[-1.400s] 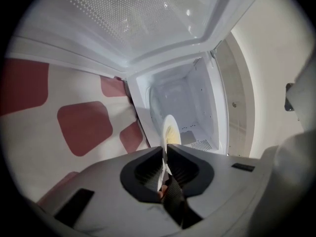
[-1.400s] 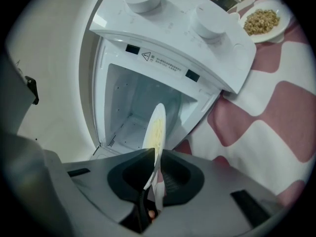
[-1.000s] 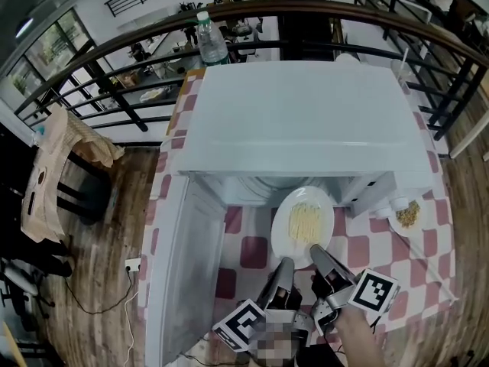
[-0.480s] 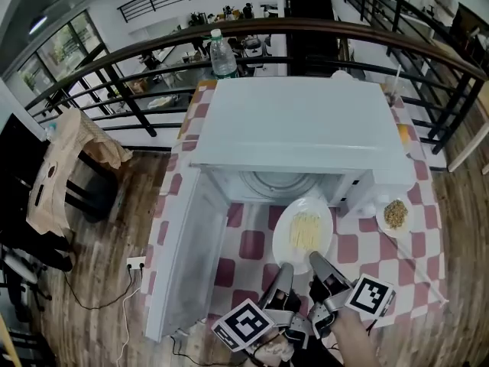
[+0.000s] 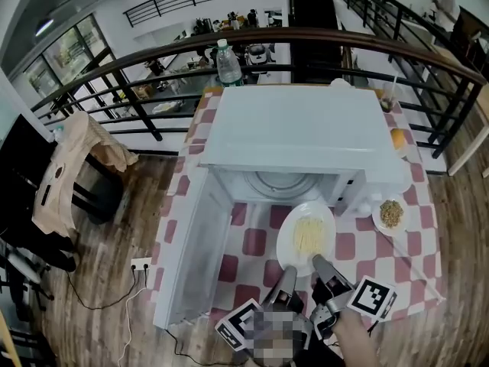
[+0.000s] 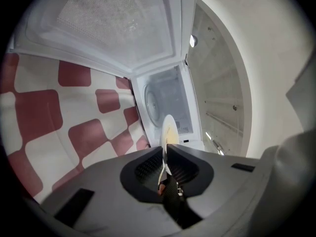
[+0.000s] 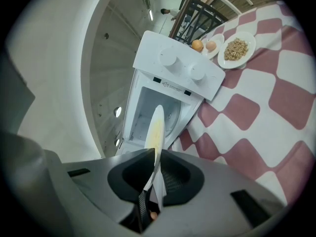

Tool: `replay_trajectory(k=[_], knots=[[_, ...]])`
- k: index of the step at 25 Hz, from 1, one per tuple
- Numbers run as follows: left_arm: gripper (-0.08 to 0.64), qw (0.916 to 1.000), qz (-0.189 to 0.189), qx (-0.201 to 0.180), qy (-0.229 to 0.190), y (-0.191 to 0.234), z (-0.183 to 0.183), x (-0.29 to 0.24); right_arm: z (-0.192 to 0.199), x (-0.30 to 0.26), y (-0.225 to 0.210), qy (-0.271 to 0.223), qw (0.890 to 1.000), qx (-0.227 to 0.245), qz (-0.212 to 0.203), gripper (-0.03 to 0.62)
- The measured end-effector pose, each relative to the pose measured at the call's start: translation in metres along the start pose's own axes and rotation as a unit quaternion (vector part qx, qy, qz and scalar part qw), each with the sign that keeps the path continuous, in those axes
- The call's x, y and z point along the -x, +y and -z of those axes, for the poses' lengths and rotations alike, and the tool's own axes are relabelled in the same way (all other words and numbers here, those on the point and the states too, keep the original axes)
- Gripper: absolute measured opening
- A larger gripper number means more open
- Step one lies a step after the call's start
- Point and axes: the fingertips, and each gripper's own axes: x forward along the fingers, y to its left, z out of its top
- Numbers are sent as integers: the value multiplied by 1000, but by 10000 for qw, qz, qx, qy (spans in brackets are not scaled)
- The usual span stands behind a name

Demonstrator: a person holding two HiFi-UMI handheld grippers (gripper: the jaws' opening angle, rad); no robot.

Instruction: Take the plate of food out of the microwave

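A white plate (image 5: 306, 235) of pale noodles hangs in front of the open white microwave (image 5: 302, 140), over the red-and-white checked tablecloth (image 5: 252, 243). My left gripper (image 5: 286, 275) is shut on the plate's near rim. Beside it, my right gripper (image 5: 321, 266) is shut on that same rim. In the left gripper view the plate (image 6: 168, 131) shows edge-on between the jaws, with the microwave cavity (image 6: 163, 100) behind it. The right gripper view shows the plate (image 7: 156, 127) edge-on too, pinched between the jaws, in front of the microwave (image 7: 173, 83).
The microwave door (image 5: 191, 254) hangs open to the left. A small plate of grains (image 5: 391, 214) sits right of the microwave, with eggs on a dish (image 7: 205, 46) behind it. A water bottle (image 5: 227, 63) stands at the table's far edge by the railing (image 5: 306, 37).
The plate has come out of the microwave's mouth toward me, held in both grippers. It now hangs over the tablecloth in front of the cavity.
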Motion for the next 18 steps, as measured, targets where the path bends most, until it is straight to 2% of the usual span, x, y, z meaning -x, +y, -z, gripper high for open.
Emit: replay_trajectory(k=[9,15,18], knots=[[43,9996,98,-66,252,-5,1,15,9,11,15,-268,9996,78,-12,32],[41,9991,131,-99,387,-8,4,23,22,28,4,-418,9963,-510,557,32],[41,9989,141,-127,437,-10,8,26,24,36,0,-445,9952,-502,715,32]])
